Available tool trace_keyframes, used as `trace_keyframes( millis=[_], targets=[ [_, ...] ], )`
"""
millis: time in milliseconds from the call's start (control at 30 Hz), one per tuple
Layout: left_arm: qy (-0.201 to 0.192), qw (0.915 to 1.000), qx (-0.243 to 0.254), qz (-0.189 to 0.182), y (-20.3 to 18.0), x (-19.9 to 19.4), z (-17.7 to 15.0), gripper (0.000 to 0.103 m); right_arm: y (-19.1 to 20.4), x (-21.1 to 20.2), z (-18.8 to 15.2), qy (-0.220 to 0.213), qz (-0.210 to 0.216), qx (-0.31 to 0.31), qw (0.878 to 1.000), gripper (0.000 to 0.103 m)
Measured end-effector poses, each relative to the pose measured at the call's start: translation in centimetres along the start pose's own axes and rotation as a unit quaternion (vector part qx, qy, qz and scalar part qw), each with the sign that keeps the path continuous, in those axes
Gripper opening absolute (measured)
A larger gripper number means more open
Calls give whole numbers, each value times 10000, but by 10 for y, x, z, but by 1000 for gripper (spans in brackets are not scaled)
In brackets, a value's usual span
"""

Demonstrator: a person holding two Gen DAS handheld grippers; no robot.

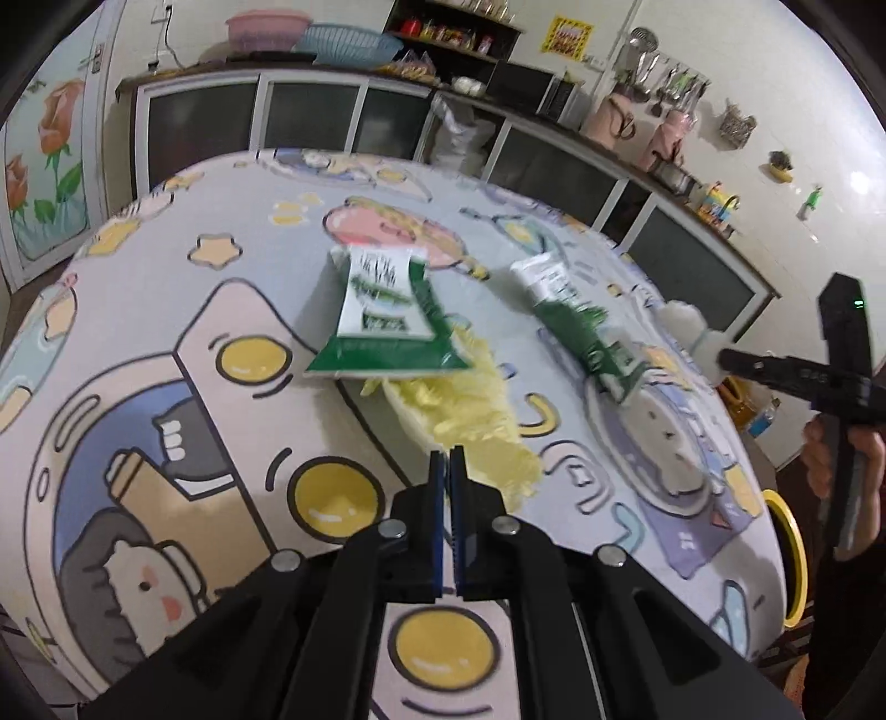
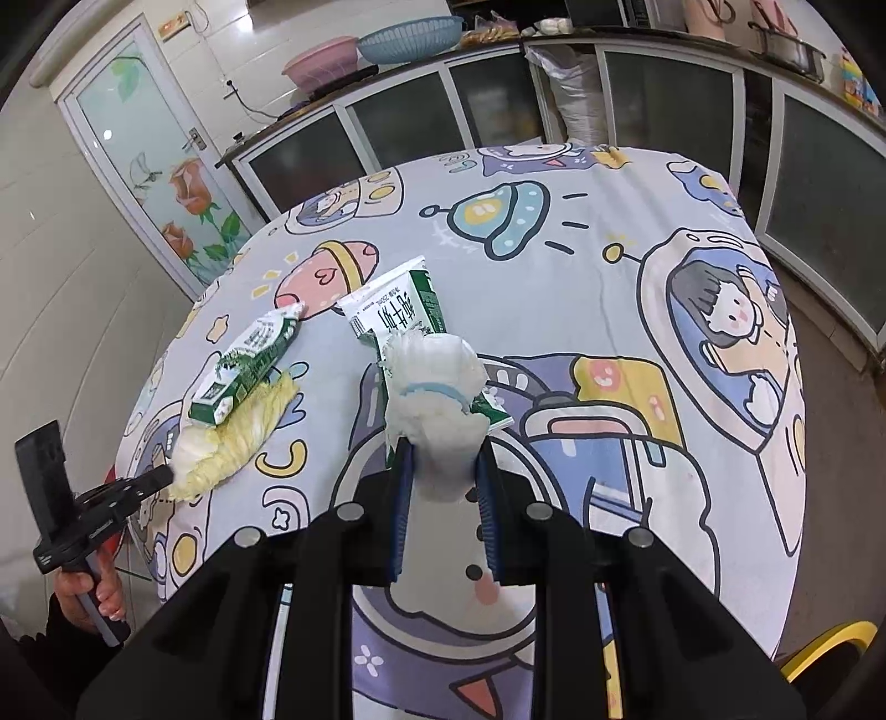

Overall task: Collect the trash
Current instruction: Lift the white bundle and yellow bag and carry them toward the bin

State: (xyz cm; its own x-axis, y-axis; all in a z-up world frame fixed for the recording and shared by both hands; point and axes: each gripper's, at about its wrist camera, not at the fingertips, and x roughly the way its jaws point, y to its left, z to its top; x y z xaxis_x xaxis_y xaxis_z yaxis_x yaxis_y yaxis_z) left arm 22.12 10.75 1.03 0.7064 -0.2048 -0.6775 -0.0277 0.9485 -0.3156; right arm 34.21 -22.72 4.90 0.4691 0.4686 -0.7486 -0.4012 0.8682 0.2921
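Note:
On the cartoon tablecloth (image 1: 166, 332) a pale yellow cabbage leaf (image 1: 470, 421) lies partly under a flattened green-and-white milk carton (image 1: 387, 310). A second carton (image 1: 581, 315) lies to its right. My left gripper (image 1: 449, 459) is shut with nothing seen between its jaws, its tips at the leaf's near edge. My right gripper (image 2: 443, 448) is shut on a crumpled white tissue wad (image 2: 437, 387), held above the second carton (image 2: 396, 304). In the right wrist view the left gripper (image 2: 163, 475) sits at the end of the leaf (image 2: 232, 443), under the first carton (image 2: 249, 365).
Glass-front cabinets (image 1: 310, 116) line the wall behind the table, with plastic basins (image 2: 410, 36) on top. A yellow chair (image 2: 830, 642) stands by the table's right edge. A person's hand (image 2: 105, 592) holds the left gripper's handle. A flower-painted door (image 2: 166, 183) is at the left.

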Motion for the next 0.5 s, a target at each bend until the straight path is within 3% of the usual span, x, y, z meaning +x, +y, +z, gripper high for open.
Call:
trace_keyframes(
  millis=[500],
  targets=[
    [-1037,9929,462,-362,-37,-107,22,1,11,-42,-19,-274,29,-38,9996,22]
  ],
)
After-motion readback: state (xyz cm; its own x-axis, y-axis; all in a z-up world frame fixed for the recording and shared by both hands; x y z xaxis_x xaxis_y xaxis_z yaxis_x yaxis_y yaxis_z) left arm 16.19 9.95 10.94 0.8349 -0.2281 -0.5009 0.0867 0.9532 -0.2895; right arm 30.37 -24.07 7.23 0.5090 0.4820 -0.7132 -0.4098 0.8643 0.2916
